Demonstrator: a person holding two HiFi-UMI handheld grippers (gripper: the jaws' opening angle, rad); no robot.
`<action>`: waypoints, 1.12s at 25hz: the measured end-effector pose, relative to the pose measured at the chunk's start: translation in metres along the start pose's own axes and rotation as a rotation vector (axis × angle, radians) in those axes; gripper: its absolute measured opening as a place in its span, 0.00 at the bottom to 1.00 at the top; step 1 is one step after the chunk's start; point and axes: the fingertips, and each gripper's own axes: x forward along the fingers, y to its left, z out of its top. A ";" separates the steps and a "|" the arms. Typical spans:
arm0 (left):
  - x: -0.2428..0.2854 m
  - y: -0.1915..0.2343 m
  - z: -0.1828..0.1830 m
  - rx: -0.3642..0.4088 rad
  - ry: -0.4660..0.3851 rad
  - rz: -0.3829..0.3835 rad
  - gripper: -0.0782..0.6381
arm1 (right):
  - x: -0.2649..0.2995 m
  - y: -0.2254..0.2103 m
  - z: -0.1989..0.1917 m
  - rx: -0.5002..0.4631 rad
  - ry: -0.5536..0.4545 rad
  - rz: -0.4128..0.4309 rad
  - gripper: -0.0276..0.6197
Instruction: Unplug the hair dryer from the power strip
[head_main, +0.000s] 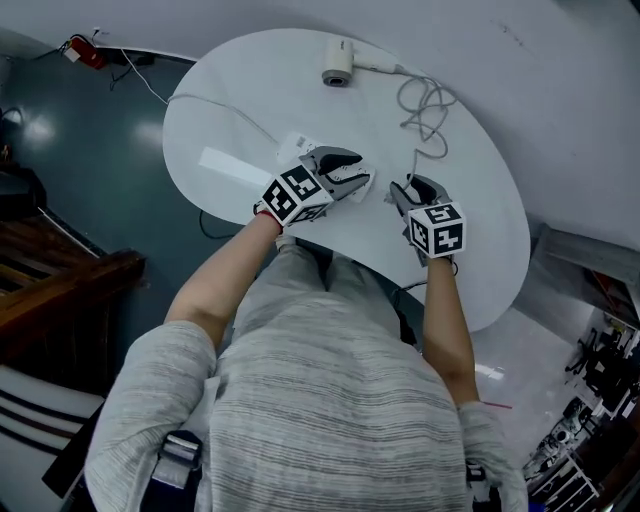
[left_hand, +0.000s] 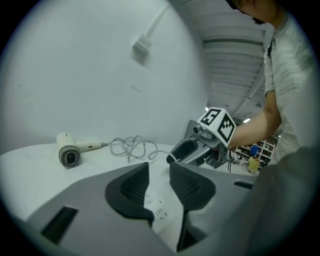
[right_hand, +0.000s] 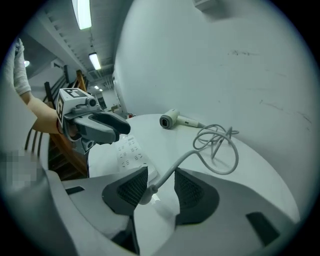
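White tabletop (head_main: 200, 130), rounded, against a pale wall and over a dark floor, is all I work on. On it lies one power strip (left_hand: 161, 212), and I place everything else from that. My left gripper (left_hand: 158, 172) is on the strip's near end, the pads against its sides with the socket face showing between them, so I read it as clamped there to steady it. My right gripper (right_hand: 161, 175) sits just beside the strip on its right, jaws apart, with the one plug (right_hand: 145, 192) between them; it leans on the left pad but is not pinched. I cannot tell whether its prongs are seated in the strip. From the plug the single cord (head_main: 425, 105) runs away in a loose coil to the one hair dryer (head_main: 338, 70), which lies well apart from the strip at the table's far edge. I judge the step in hand to be taking hold of the plug. Next I should close on its body, not the cord, and pull straight away from the strip while the left holds firm.
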 end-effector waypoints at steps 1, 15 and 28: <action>0.000 -0.002 0.002 -0.019 -0.014 0.003 0.26 | -0.002 -0.001 -0.002 0.005 0.006 -0.005 0.30; 0.010 -0.045 0.020 -0.110 -0.110 0.002 0.15 | -0.055 -0.013 -0.016 0.061 -0.067 -0.041 0.34; 0.008 -0.077 0.039 -0.134 -0.198 0.028 0.15 | -0.102 0.028 0.027 -0.138 -0.359 0.055 0.16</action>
